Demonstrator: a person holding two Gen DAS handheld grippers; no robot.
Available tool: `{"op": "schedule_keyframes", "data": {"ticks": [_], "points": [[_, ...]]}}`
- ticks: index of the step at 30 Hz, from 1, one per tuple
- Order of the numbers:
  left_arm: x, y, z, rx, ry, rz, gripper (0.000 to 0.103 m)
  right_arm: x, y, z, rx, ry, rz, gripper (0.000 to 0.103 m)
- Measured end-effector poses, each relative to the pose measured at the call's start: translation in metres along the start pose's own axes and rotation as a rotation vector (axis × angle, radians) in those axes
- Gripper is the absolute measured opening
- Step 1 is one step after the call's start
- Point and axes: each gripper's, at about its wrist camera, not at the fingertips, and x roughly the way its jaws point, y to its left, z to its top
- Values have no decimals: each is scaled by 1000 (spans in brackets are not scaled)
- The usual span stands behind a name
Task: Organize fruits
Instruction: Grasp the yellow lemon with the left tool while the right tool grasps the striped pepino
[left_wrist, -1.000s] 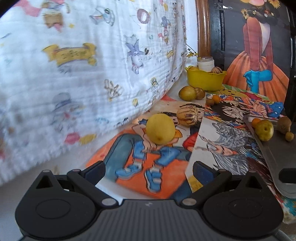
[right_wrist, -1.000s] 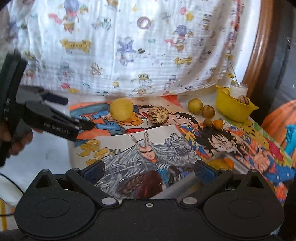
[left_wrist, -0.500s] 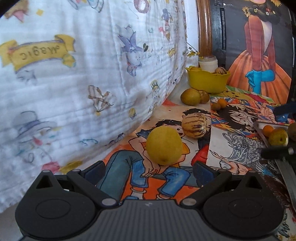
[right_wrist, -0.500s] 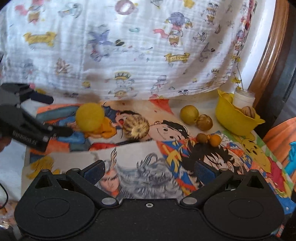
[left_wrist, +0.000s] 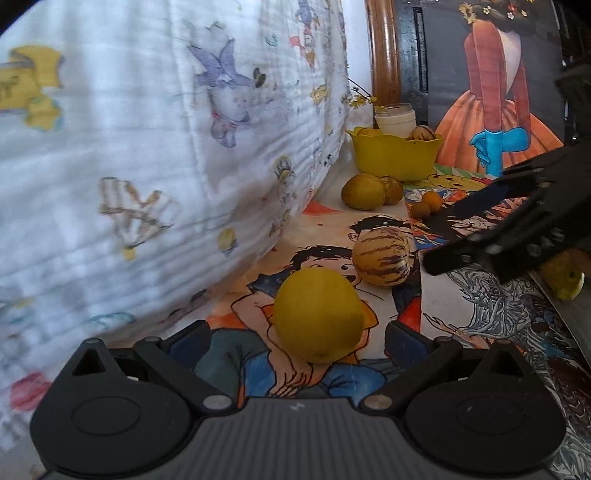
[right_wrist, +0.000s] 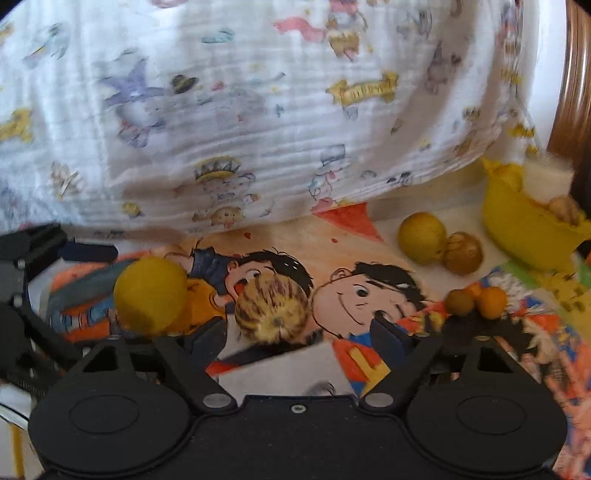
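Observation:
A round yellow fruit (left_wrist: 317, 314) lies on the cartoon mat, right between the open fingers of my left gripper (left_wrist: 295, 338); it also shows in the right wrist view (right_wrist: 149, 295). A striped melon (left_wrist: 380, 256) lies just beyond it. In the right wrist view the striped melon (right_wrist: 275, 310) sits between the open fingers of my right gripper (right_wrist: 295, 332). The right gripper (left_wrist: 517, 229) shows at the right of the left wrist view. A yellow bowl (left_wrist: 395, 157) with fruit stands at the back.
A cartoon-print cloth (left_wrist: 147, 129) hangs along the left. A yellow-green fruit (left_wrist: 364, 192) and a brown one (left_wrist: 393, 190) lie before the bowl, two small orange fruits (left_wrist: 424, 206) nearby. A grey tray (left_wrist: 576, 314) with a green fruit (left_wrist: 563, 277) lies right. A white jar (left_wrist: 395, 118) stands behind the bowl.
Both grippers have moved forward. The yellow fruit now sits between my left fingers and the striped melon between my right fingers. The right gripper has come into the left wrist view.

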Motion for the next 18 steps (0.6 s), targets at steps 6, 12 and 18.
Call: {"op": "schedule_keyframes", "data": {"ticks": [6,12,18], "points": [[10,1,6,8,-10,-38,95,24,-13,4,100,29,84,73],[18,3,7,-5,2,-72,80,35,-15,4,125,36,132,59],[23,8,7,-48,23,-103,62,34,-15,2,131,30,139,55]]}}
